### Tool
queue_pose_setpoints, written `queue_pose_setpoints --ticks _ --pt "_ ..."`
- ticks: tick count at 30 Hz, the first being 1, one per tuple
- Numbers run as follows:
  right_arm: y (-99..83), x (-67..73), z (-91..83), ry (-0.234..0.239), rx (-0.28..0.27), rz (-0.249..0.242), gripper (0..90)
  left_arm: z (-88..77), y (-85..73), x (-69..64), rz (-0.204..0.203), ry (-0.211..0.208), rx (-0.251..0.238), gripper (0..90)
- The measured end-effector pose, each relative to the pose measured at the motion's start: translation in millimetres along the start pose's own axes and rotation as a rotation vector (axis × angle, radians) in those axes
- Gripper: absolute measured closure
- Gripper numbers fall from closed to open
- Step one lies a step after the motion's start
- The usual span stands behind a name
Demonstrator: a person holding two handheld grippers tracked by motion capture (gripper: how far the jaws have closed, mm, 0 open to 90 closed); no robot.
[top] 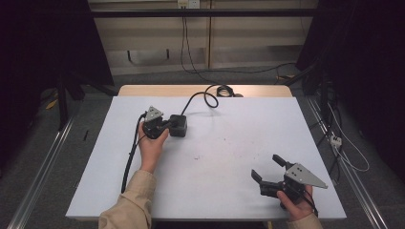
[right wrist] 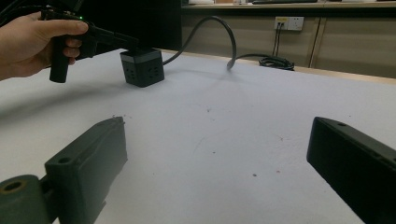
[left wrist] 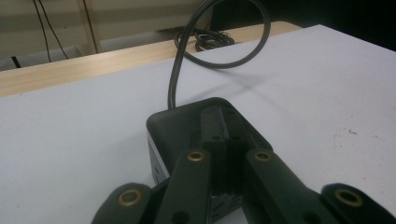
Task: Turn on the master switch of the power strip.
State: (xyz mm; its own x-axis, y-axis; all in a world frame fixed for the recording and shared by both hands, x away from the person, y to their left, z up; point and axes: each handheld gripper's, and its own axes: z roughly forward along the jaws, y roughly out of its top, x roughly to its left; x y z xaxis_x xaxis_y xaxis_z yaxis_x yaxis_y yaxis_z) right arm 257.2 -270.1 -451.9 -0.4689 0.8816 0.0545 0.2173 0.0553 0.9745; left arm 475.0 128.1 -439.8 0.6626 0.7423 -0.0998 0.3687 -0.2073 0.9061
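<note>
A black cube power socket [top: 177, 125] with a thick black cord [top: 203, 97] stands on the white table cover at the back left. My left gripper [top: 171, 123] is shut, its jaws pressed together with nothing between them. In the left gripper view the gripper [left wrist: 224, 116] lies over the top face of the cube [left wrist: 182, 123]; whether it touches I cannot tell. My right gripper [top: 265, 166] stands open near the front right corner, far from the cube. In the right gripper view the gripper [right wrist: 217, 135] has bare table between its jaws, and the cube [right wrist: 142, 67] shows at the far left under the left gripper [right wrist: 133, 44].
The cord loops back to a coil [top: 224, 90] on the wooden strip [top: 157, 90] at the table's far edge. The white cover [top: 229, 138] has a few small specks. More cables [top: 336, 138] lie on the floor to the right.
</note>
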Motion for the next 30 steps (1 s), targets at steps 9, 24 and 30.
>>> queue_pose_setpoints --ticks 9,24,30 --pt "0.0 0.5 -0.3 -0.001 0.0 0.001 4.7 -0.1 0.2 1.0 -0.022 -0.005 0.005 90.0" --pt "-0.3 1.2 -0.3 -0.001 0.004 0.004 4.7 0.6 2.5 0.1 -0.01 -0.004 0.027 90.0" --pt "-0.7 1.4 0.1 0.0 0.006 -0.002 4.7 0.5 2.4 0.8 -0.019 -0.006 0.028 90.0"
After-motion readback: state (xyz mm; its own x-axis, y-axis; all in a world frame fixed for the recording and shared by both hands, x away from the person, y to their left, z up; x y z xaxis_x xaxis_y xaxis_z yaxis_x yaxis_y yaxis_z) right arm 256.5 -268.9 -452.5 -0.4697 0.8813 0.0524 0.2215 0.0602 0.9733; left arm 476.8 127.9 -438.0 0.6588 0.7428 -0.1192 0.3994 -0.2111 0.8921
